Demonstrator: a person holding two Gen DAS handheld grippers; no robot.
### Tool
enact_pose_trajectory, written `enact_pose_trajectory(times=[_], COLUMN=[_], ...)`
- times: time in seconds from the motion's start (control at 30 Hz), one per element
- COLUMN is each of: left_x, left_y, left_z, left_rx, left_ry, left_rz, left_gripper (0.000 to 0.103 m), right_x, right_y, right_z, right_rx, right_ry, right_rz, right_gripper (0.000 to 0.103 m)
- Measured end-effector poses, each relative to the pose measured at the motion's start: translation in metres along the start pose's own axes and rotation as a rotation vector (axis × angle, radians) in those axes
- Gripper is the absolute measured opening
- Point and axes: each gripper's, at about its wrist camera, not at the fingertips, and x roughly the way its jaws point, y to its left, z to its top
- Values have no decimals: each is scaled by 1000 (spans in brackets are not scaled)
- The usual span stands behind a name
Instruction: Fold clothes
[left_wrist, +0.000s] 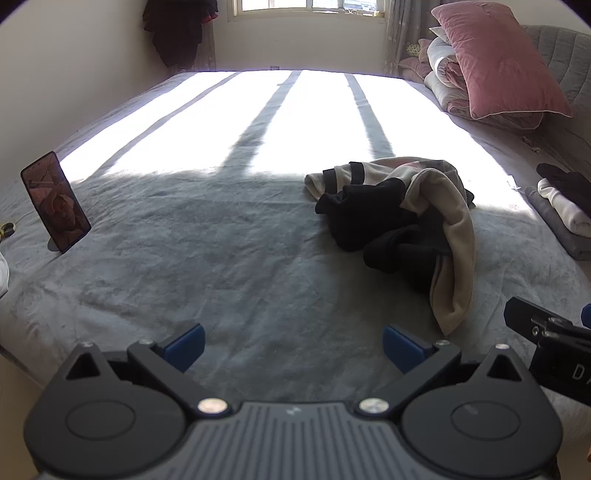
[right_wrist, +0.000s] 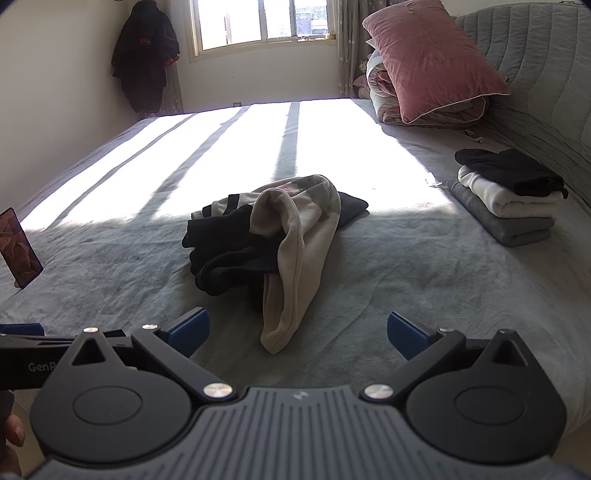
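Crumpled beige-and-black fleece garment heap (right_wrist: 273, 243) on grey bed cover (right_wrist: 406, 280), just ahead of right gripper (right_wrist: 297, 334); left gripper (left_wrist: 293, 349) alongside; both spread wide, empty.

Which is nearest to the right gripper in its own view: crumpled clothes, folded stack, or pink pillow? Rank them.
1. Crumpled clothes, just ahead of the right gripper, centre.
2. Folded stack, right, mid-bed.
3. Pink pillow, far right, by the headboard.

White letters "GenR", cut off, show on the black left gripper (right_wrist: 27, 363); "D" shows on the black right gripper (left_wrist: 565, 369).
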Motion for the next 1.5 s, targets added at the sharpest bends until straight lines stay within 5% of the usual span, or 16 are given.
enact_pose_trajectory(times=[0.67, 0.97, 1.5], left_x=[3, 4, 12], left_y=[-1, -6, -2], left_z=[-1, -1, -2], left_rx=[9, 55, 43], left_ry=[11, 8, 22], left_rz=[15, 129, 123], left_gripper=[102, 103, 103], right_x=[0, 1, 12], right_y=[1, -4, 1], right_z=[-1, -1, -4], right_rx=[-9, 9, -10], right_ry=[7, 13, 38], right_rz=[-7, -9, -12], right_gripper=[103, 103, 103])
